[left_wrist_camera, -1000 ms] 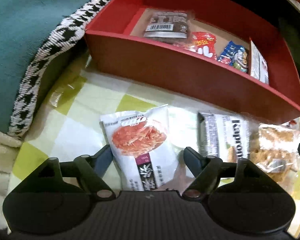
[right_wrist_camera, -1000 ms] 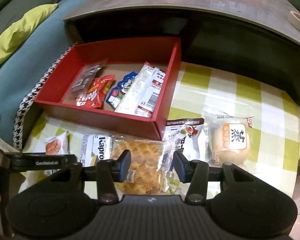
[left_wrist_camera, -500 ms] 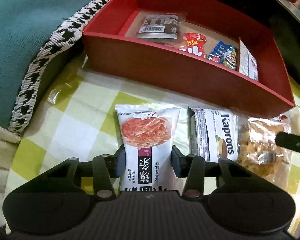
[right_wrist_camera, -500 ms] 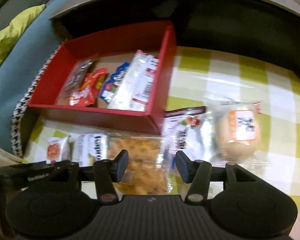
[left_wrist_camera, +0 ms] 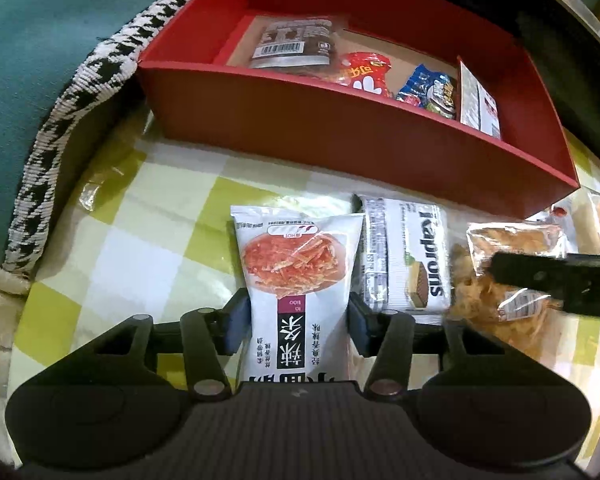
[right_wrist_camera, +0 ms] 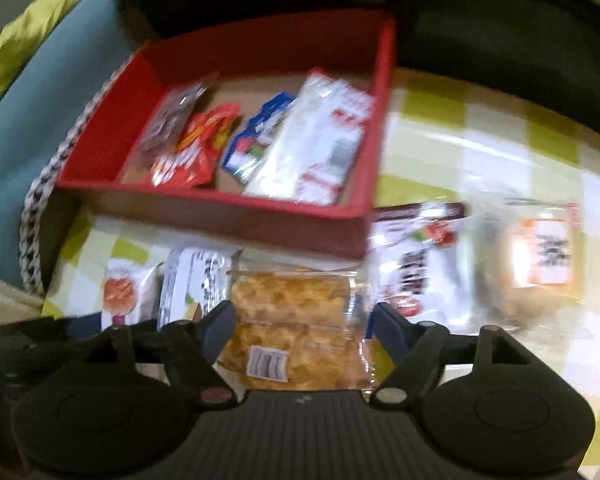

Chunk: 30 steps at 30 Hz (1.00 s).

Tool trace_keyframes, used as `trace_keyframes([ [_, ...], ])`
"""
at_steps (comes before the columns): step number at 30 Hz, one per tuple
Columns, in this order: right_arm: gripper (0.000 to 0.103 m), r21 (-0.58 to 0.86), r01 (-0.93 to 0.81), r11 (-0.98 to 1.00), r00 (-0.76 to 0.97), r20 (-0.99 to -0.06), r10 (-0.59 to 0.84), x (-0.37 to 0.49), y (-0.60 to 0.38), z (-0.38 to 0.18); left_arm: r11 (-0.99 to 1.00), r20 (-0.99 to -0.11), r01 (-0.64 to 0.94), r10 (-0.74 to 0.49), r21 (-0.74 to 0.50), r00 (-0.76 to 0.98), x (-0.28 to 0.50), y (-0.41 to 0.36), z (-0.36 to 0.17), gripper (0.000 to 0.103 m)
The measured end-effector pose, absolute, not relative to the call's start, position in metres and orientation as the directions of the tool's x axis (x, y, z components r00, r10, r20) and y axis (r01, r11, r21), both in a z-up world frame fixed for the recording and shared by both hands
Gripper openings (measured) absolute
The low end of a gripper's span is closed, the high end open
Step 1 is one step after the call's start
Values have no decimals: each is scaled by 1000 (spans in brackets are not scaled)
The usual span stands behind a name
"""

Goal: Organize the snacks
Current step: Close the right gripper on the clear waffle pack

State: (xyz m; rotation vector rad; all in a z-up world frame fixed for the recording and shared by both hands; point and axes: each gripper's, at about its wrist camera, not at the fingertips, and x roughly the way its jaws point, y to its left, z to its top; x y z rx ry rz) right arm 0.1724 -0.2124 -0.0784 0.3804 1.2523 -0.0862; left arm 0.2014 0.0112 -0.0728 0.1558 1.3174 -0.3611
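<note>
Both grippers over snacks beside the red box (left_wrist_camera: 340, 148)

Left gripper (left_wrist_camera: 296, 314) clamps the spicy-strip packet (left_wrist_camera: 296, 264), jaws just eased; right gripper (right_wrist_camera: 304, 326), jaws just widening, apparently straddles the clear cracker pack (right_wrist_camera: 296, 320) untouched.

Only readable brand is "Kaprons" on the white wafer pack (left_wrist_camera: 404, 256), lying just below the red box's front wall. The spicy-strip pouch (left_wrist_camera: 296, 280) beside it shows "辣条" and "HOT", upside down.

Black claw (left_wrist_camera: 296, 322), blue pads (left_wrist_camera: 237, 316)
</note>
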Motion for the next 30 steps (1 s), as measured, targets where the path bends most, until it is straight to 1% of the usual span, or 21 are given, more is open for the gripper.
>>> trace_keyframes([
  [1, 93, 246, 259, 934, 308, -937, 161, 175, -209, -83, 934, -964, 343, -174, -97, 203, 202, 13, -73, 59],
  [2, 101, 250, 252, 935, 307, -937, 167, 176, -206, -86, 934, -963, 343, -179, -103, 199, 203, 14, -73, 60],
  [3, 103, 247, 237, 940, 308, -936, 168, 176, -202, -88, 932, -963, 347, -185, -109, 196, 203, 15, -74, 61],
  [5, 103, 204, 199, 959, 298, -944, 140, 178, -190, -91, 928, -964, 358, -183, -104, 194, 202, 15, -74, 64],
  [8, 102, 139, 191, 972, 306, -949, 75, 176, -179, -92, 925, -963, 368, -181, -99, 197, 201, 15, -75, 64],
  [9, 94, 125, 180, 976, 308, -949, 64, 174, -177, -91, 924, -963, 368, -185, -103, 194, 202, 16, -75, 64],
  [12, 84, 116, 171, 979, 315, -947, 57, 165, -183, -87, 927, -963, 353, -200, -127, 179, 203, 21, -74, 64],
  [16, 80, 130, 183, 974, 320, -945, 66, 147, -197, -76, 925, -962, 353, -214, -144, 167, 203, 23, -72, 62],
  [20, 78, 157, 198, 968, 360, -930, 77, 133, -203, -56, 924, -967, 364, -192, -119, 170, 200, 19, -74, 63],
  [22, 73, 175, 200, 964, 376, -922, 90, 129, -204, -49, 924, -967, 370, -174, -96, 183, 197, 16, -74, 63],
  [23, 65, 183, 199, 963, 379, -920, 96, 128, -204, -46, 924, -967, 372, -167, -86, 190, 196, 15, -75, 63],
  [24, 46, 190, 201, 961, 379, -920, 103, 128, -203, -45, 927, -967, 366, -162, -81, 196, 196, 14, -74, 61],
  [26, 46, 230, 209, 950, 370, -918, 141, 128, -206, -46, 930, -966, 357, -165, -86, 197, 197, 16, -73, 58],
  [30, 46, 214, 220, 952, 348, -929, 128, 127, -209, -56, 926, -964, 367, -169, -85, 203, 196, 15, -69, 52],
])
